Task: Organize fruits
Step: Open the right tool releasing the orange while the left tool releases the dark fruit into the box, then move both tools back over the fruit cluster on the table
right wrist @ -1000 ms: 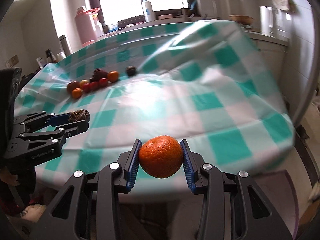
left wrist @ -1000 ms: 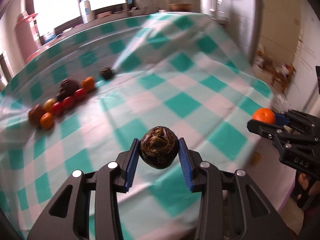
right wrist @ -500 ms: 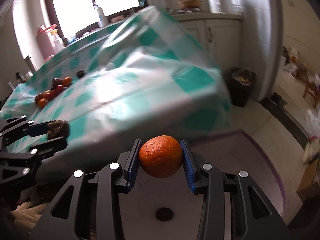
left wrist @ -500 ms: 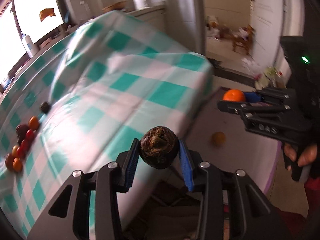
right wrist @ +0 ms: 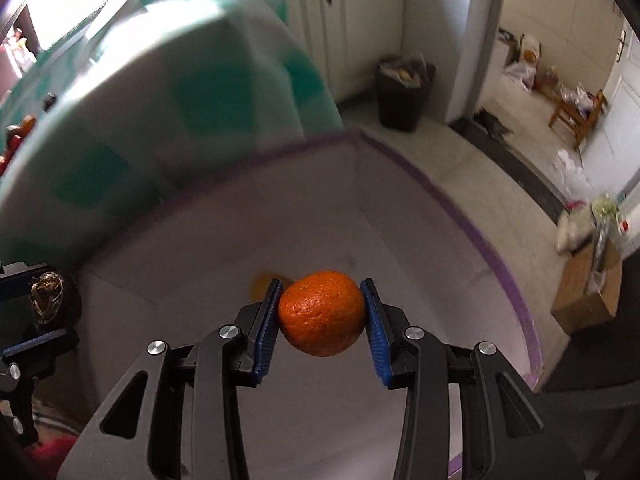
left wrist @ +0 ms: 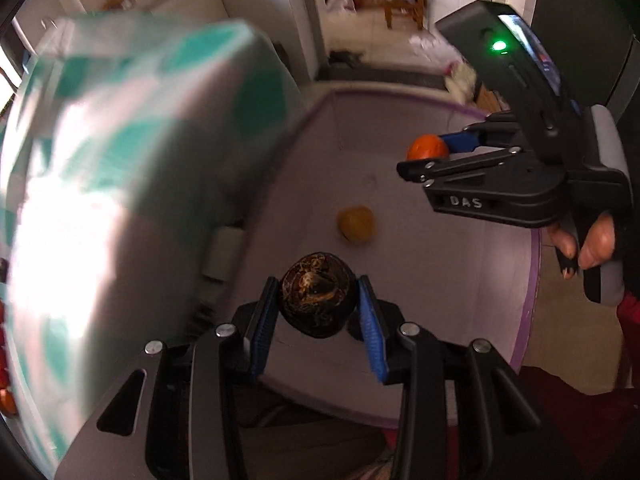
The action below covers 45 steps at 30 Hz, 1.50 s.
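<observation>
Two hand-held grippers pointed steeply down over a large grey container with a purple rim [right wrist: 486, 256] that sat on the floor beside a table draped in a green-and-white checked cloth [left wrist: 120, 152]. The left gripper [left wrist: 318, 306] was clamped on a dark, wrinkled round fruit [left wrist: 318, 300], its blue pads pressing both sides. The right gripper [right wrist: 322, 314] was clamped the same way on an orange [right wrist: 321, 312]. One yellowish fruit [left wrist: 356, 224] lay alone on the container's floor, just beyond the dark fruit in the left view. A few red and orange fruits [right wrist: 16, 136] remained on the table at the frame's left edge, blurred. The step in hand appeared to be carrying both fruits to the container for dropping in. The next move would likely call for lowering each gripper close to the container floor before parting its pads, so the fruit settles rather than bounces or rolls.
</observation>
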Each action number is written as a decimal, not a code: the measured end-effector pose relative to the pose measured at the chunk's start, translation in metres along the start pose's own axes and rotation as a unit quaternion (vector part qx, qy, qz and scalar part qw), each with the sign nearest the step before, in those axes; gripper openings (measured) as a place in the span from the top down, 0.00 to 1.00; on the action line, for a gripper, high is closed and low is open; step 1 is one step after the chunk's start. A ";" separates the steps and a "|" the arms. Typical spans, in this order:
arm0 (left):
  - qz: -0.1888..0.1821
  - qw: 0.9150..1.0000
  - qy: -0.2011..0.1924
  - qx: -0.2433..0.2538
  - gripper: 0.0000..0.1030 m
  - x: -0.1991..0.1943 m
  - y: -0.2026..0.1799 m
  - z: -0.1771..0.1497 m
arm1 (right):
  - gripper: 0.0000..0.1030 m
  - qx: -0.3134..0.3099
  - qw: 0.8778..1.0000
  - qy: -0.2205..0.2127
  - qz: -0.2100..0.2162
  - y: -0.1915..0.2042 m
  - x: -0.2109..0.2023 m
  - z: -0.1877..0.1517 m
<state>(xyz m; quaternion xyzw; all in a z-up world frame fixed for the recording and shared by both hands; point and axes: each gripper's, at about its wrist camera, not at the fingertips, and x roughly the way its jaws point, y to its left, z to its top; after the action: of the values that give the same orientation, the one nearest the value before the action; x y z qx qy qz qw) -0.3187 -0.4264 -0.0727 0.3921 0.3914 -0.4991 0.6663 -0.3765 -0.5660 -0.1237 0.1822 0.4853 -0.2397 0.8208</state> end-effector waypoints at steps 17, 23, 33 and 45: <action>-0.002 0.996 0.094 0.002 0.61 0.093 0.005 -0.002 | 0.61 -0.008 0.997 0.076 -0.019 -0.010 0.047 -0.033; 0.010 0.997 0.073 0.006 0.42 0.082 -0.005 0.001 | 0.41 0.000 0.997 0.077 -0.020 -0.012 0.049 -0.026; 0.022 0.999 0.029 0.023 0.27 0.056 -0.010 0.000 | 0.31 -0.001 0.998 0.056 -0.030 -0.011 0.027 -0.012; -0.023 0.983 -0.176 -0.055 0.05 -0.070 0.024 -0.011 | 0.23 -0.013 0.998 -0.003 -0.055 0.001 -0.033 0.024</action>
<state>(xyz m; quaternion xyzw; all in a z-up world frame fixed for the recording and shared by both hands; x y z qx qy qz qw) -0.3105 -0.3867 -0.0093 0.2519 0.3032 -0.5532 0.7339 -0.3729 -0.5712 -0.0829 0.1437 0.4954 -0.2789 0.8100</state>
